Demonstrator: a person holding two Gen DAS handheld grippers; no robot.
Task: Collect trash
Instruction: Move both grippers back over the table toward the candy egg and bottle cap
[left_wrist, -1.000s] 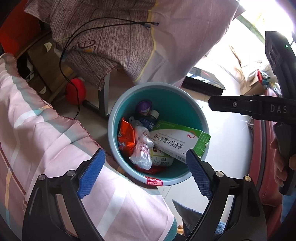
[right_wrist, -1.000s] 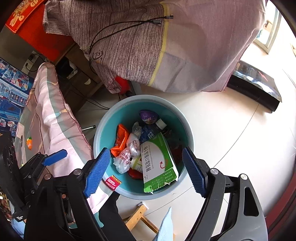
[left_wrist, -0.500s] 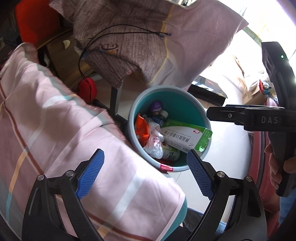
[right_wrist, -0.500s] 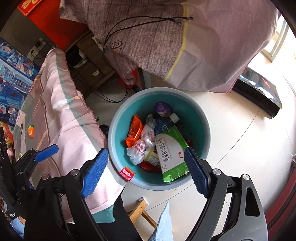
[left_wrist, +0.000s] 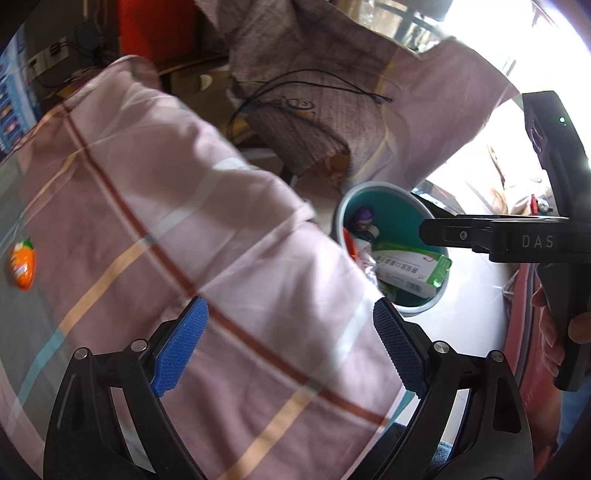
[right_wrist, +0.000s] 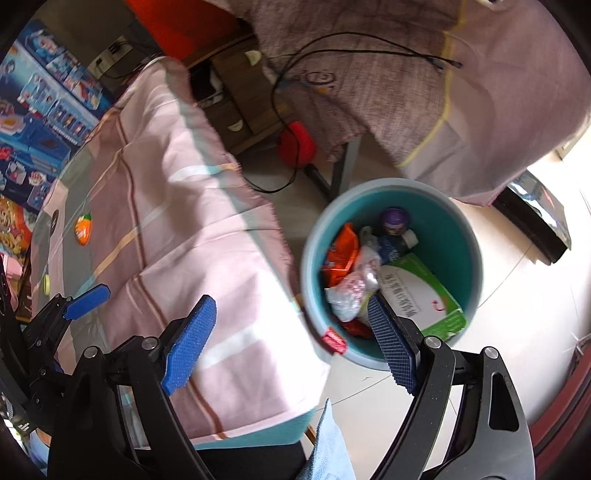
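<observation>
Bin (left_wrist: 391, 195) shifted right, half hidden behind tablecloth (left_wrist: 221, 258)

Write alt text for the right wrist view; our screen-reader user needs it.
The open, empty right gripper hangs over a pink plaid cloth beside a teal trash bin holding a green-and-white box and wrappers. An orange packet lies on the cloth.

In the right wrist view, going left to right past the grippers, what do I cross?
Orange wrapper on the pink cloth → red object on the floor → teal bin → green box inside it → black panel on the floor.
</observation>
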